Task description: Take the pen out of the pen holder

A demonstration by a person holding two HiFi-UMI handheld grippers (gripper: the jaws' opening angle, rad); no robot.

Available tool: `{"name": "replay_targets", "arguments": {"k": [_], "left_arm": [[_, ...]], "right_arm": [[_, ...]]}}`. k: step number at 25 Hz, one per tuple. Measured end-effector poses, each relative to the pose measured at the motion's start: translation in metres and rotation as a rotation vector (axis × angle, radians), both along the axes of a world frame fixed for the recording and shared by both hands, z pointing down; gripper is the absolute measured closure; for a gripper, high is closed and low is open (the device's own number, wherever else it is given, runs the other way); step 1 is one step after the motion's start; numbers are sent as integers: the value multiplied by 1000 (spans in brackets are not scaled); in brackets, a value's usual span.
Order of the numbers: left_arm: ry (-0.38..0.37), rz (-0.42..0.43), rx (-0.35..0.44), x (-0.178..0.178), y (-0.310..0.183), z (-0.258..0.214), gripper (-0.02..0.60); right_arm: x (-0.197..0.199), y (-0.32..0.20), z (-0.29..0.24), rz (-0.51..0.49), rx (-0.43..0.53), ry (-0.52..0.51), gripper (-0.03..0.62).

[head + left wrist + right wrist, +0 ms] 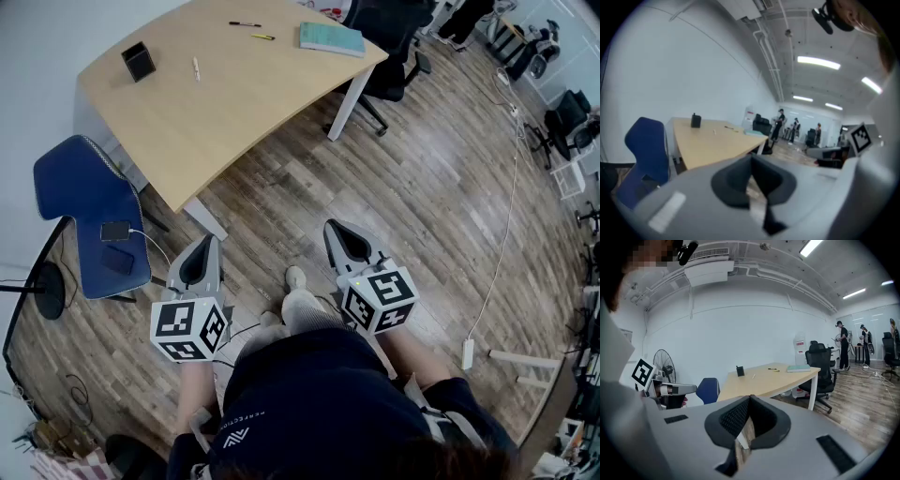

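Observation:
A black pen holder (pixel 138 61) stands near the far left corner of the light wooden table (pixel 234 103). It also shows small in the left gripper view (pixel 696 120) and in the right gripper view (pixel 739 371). Whether a pen stands in it I cannot tell. A white pen (pixel 196 67), a black pen (pixel 246 24) and a yellow pen (pixel 263 37) lie loose on the tabletop. My left gripper (pixel 208 240) and right gripper (pixel 334 225) hover over the wooden floor, well short of the table. Both are shut and hold nothing.
A teal book (pixel 331 38) lies at the table's far right. A blue chair (pixel 89 211) with two devices on its seat stands left of the table. A black office chair (pixel 389 37) sits behind it, a fan (pixel 663 366) by the wall. People stand far off (pixel 843 350).

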State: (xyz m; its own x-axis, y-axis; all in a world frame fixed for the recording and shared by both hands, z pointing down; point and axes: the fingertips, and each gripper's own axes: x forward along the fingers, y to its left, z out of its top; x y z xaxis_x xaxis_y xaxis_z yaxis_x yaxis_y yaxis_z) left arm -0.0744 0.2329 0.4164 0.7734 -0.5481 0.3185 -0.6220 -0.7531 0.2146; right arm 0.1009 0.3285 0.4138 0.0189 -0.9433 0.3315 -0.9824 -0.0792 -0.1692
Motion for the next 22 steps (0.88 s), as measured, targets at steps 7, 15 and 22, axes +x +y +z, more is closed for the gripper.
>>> {"name": "replay_targets", "arguments": {"k": [7,15,22], "left_arm": [[16,9,-7,21,-10,1,575],[8,-14,-44,42,-23,12,575],[-3,-51,-26,60,-48,12,575]], "right_arm": [[22,-7,6,16,-10,-2,594],[47,-24,12,-3,-16,-7,594],[69,-48,18,-11,-37,-36,594]]}}
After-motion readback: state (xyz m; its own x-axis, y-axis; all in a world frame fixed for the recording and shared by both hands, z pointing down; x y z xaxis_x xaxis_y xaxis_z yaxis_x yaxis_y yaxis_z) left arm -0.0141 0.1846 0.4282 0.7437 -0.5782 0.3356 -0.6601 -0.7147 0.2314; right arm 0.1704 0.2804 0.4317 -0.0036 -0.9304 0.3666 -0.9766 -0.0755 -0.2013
